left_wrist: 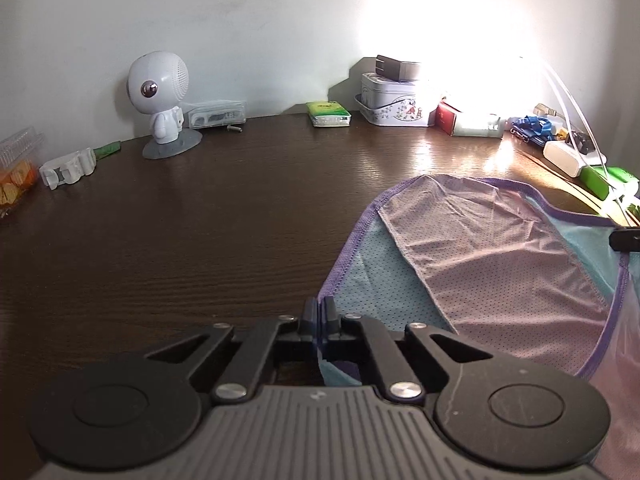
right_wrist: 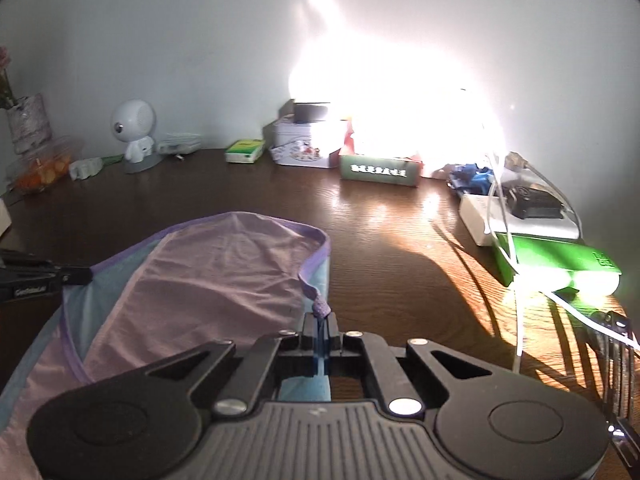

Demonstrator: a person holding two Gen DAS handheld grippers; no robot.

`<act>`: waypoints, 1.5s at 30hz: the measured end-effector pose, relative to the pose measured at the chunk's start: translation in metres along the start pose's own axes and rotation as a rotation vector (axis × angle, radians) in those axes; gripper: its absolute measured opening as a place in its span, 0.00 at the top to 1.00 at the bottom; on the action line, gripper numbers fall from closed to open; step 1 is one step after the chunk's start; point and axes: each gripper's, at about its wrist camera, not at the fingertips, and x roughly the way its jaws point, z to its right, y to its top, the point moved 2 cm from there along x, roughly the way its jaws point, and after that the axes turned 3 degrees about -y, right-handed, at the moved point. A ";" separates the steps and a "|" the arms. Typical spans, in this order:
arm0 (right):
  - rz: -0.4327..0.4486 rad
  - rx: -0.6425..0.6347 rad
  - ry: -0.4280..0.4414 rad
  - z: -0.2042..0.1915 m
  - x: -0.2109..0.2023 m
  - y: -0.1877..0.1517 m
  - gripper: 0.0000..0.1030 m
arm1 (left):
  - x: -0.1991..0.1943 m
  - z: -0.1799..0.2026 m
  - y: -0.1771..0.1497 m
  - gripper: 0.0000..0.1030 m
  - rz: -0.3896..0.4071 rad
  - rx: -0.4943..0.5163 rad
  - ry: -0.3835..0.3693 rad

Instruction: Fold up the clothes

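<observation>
Dark wood-grain table (left_wrist: 180, 240) fills both of my wrist views and carries everything else. On it I see the garment (left_wrist: 500, 260), a thin perforated piece in lilac and pale blue with purple edging, spread between my two tools and lifted slightly at both near corners. My left gripper (left_wrist: 319, 312) sits at the garment's left corner; its jaws are pressed together on the purple-trimmed edge, with blue fabric passing between the fingers. My right gripper (right_wrist: 320, 326) sits at the opposite corner; its jaws are likewise clamped on the cloth, and a bunched purple loop of trim stands just above the fingertips.

Along the back wall, glare washes out the middle of the row. A decorated tin box (left_wrist: 394, 102) stands beside it, with a dark adapter on top. A green box (right_wrist: 556, 260) lies at the right edge, crossed by white cables. A white round-headed robot figurine (left_wrist: 160, 96) stands to the left. A green tissue pack (left_wrist: 329, 114) lies between figurine and tin.
</observation>
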 end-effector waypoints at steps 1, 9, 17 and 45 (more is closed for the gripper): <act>-0.020 0.000 -0.013 0.003 0.004 -0.002 0.93 | 0.000 0.000 0.000 0.98 -0.002 -0.001 0.002; -0.065 0.047 0.069 0.010 0.001 -0.017 0.58 | -0.004 -0.007 0.004 0.68 -0.011 -0.033 -0.034; -0.074 -0.007 0.104 -0.003 0.008 -0.016 0.96 | 0.000 -0.002 0.002 0.99 -0.001 -0.021 -0.004; -0.152 -0.058 0.143 -0.007 -0.056 -0.064 0.81 | -0.074 0.012 -0.061 0.89 -0.036 0.055 0.077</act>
